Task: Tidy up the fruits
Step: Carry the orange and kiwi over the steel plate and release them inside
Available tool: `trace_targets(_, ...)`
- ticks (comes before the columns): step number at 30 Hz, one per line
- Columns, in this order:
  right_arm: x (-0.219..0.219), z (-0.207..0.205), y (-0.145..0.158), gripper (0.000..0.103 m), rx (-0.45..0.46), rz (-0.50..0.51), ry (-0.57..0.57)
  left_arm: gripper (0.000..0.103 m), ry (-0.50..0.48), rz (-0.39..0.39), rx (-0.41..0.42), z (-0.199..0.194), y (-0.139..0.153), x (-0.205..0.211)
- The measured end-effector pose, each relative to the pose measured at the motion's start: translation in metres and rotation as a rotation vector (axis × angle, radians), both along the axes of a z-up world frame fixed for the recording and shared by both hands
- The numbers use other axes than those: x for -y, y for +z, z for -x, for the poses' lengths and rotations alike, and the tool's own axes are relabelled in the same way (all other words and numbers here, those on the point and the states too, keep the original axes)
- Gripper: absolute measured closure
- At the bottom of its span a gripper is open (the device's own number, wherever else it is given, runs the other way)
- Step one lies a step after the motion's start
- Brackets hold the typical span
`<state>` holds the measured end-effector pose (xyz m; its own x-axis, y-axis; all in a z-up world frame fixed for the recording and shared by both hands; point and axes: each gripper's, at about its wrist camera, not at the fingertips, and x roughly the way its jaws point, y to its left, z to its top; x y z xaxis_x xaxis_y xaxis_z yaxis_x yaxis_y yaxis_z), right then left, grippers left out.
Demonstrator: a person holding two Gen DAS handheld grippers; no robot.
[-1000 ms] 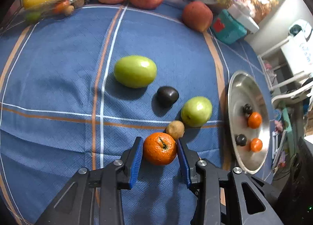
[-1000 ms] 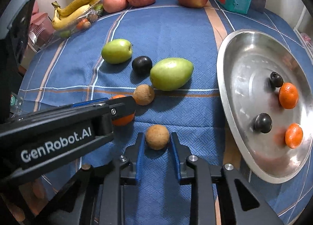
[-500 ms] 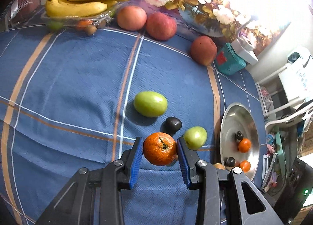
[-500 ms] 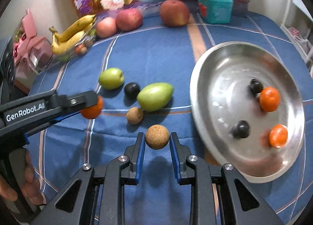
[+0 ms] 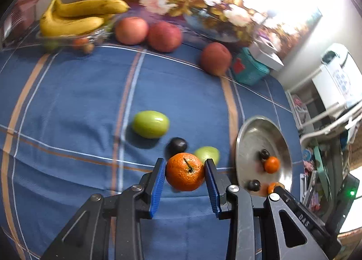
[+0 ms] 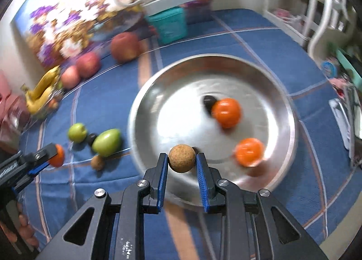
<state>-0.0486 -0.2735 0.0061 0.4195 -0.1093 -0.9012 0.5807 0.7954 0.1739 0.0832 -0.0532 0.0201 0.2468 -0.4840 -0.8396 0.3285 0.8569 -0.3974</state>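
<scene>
My left gripper is shut on a tangerine and holds it off the blue cloth, above a dark plum and a green fruit. A larger green fruit lies further left. My right gripper is shut on a small round brown fruit, held over the near rim of the steel bowl. Two tangerines and dark plums lie in the bowl. In the right wrist view the left gripper with its tangerine shows at the left, near a second brown fruit.
Bananas in a clear tray and three red apples sit along the table's far edge, beside a teal box and a floral picture. White furniture stands past the right edge. A hand holds the left gripper.
The left gripper lifted the tangerine off the cloth. The right gripper carried the brown fruit up and to the right, from the cloth to above the bowl's near rim.
</scene>
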Motion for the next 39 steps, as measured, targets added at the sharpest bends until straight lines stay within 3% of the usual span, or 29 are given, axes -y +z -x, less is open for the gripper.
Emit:
trace_targets(8, 0.031, 0.024, -0.004, 0.077, -0.016, 0.016, -0.115, 0.066, -0.152, -0.004, 0.073, 0.029, 0.007, 0.054)
trace_targets(17, 0.026, 0.02, -0.014, 0.076, -0.051, 0.002, -0.067, 0.065, -0.307, -0.009, 0.133, 0.061, -0.01, 0.107)
trace_targets(25, 0.026, 0.021, -0.031, 0.076, -0.111, -0.025, -0.06, 0.065, -0.318, -0.018, 0.128, 0.064, -0.023, 0.119)
trace_targets(39, 0.026, 0.02, -0.034, 0.076, -0.114, -0.033, -0.065, 0.056, -0.297, -0.012, 0.11, 0.06, -0.02, 0.114)
